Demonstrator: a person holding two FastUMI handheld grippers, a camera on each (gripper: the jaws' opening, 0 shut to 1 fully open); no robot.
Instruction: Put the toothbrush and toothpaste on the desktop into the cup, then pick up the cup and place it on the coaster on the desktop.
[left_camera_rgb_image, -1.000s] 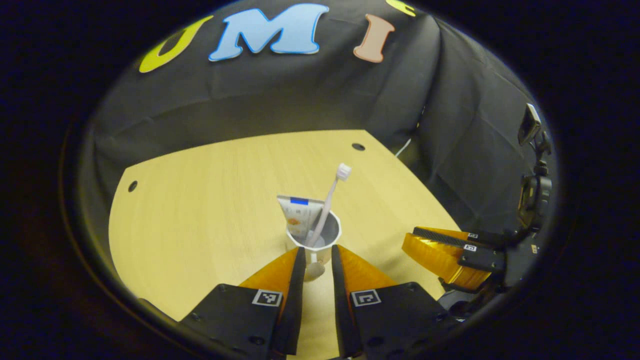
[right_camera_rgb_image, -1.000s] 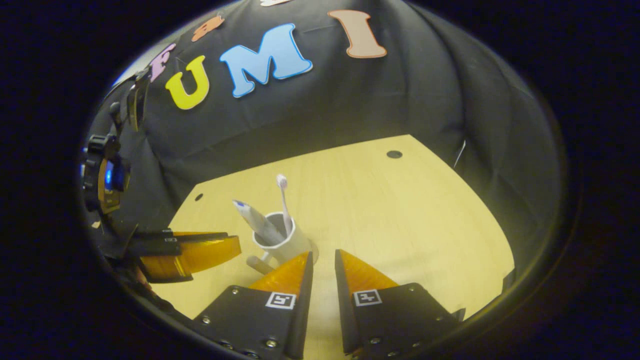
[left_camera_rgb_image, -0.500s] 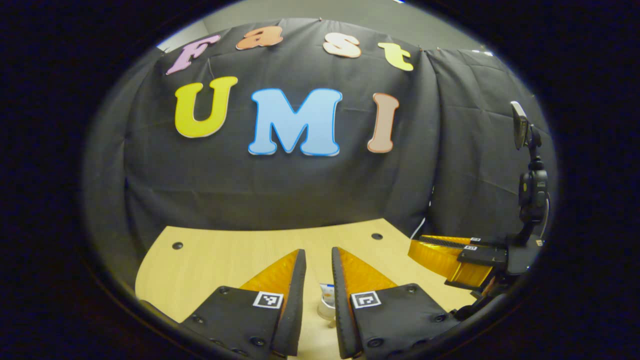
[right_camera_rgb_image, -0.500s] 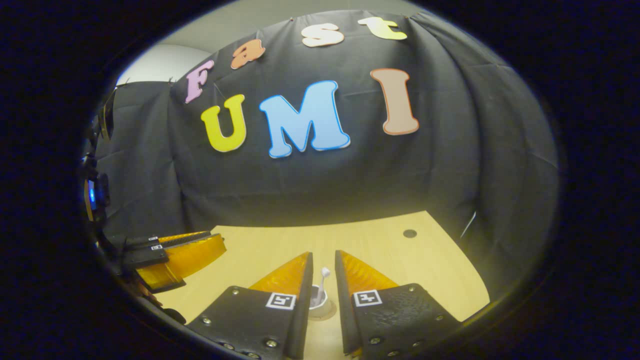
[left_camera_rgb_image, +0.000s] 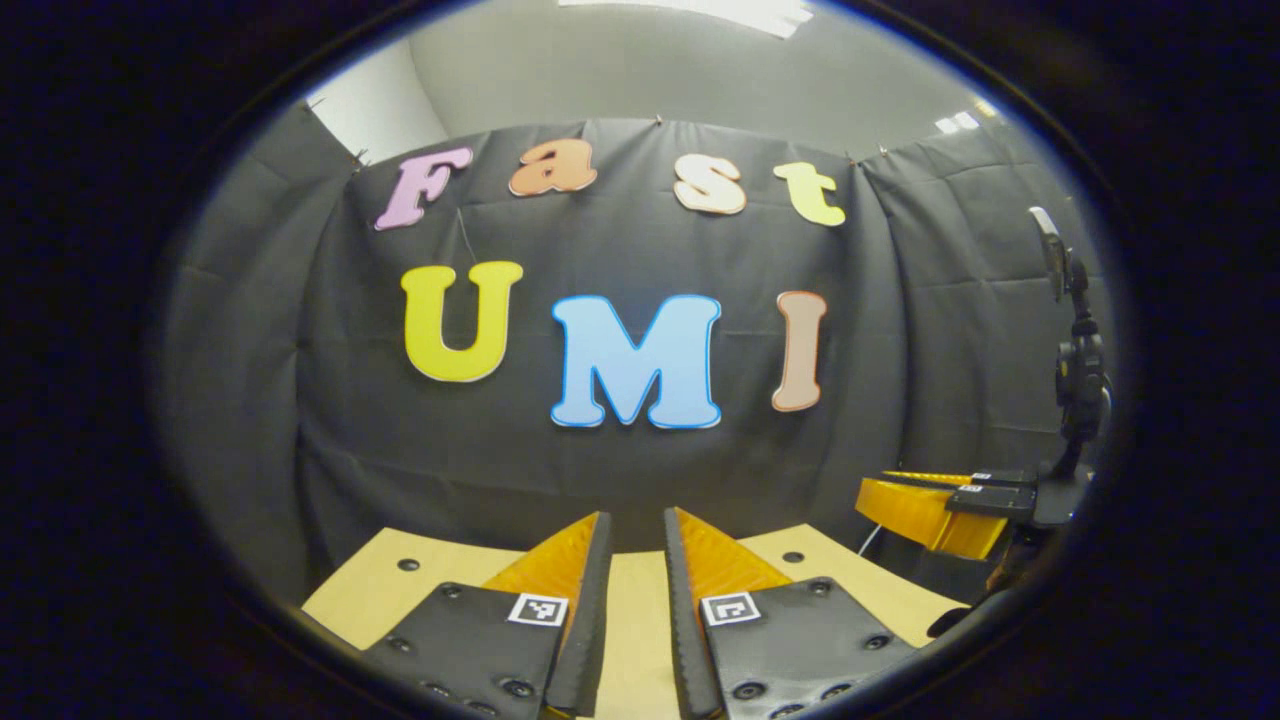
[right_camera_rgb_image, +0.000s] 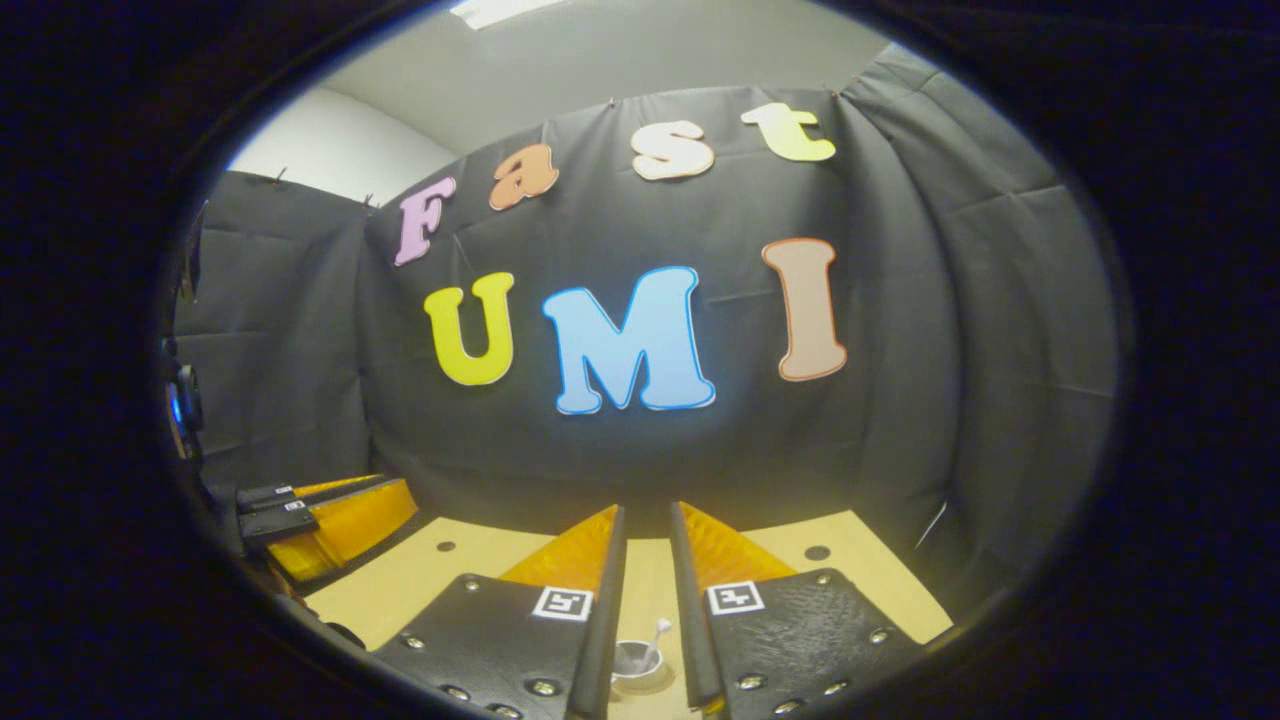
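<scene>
My left gripper (left_camera_rgb_image: 636, 515) points level at the booth wall, its fingers nearly together with nothing between them. My right gripper (right_camera_rgb_image: 647, 508) is held the same way, narrow gap, nothing held. Far below, between its fingers in the right gripper view, a white cup (right_camera_rgb_image: 632, 662) stands upright on the wooden table (right_camera_rgb_image: 470, 560) with a white toothbrush (right_camera_rgb_image: 660, 630) sticking out of it. A pale round edge shows under the cup; I cannot tell if it is the coaster. The right gripper (left_camera_rgb_image: 905, 500) floats at the right of the left gripper view; the left gripper (right_camera_rgb_image: 385, 495) is at the left of the right gripper view.
The table (left_camera_rgb_image: 440, 580) has small dark holes near its back corners (left_camera_rgb_image: 407, 564) (right_camera_rgb_image: 817, 552). Black cloth walls close in on the back and sides. A dark camera mount (left_camera_rgb_image: 1078, 370) rises behind the right gripper.
Both grippers have pulled back and tilted upward from the cup. The views swung from the tabletop to the wall, and the cup slid down to the bottom edge.
</scene>
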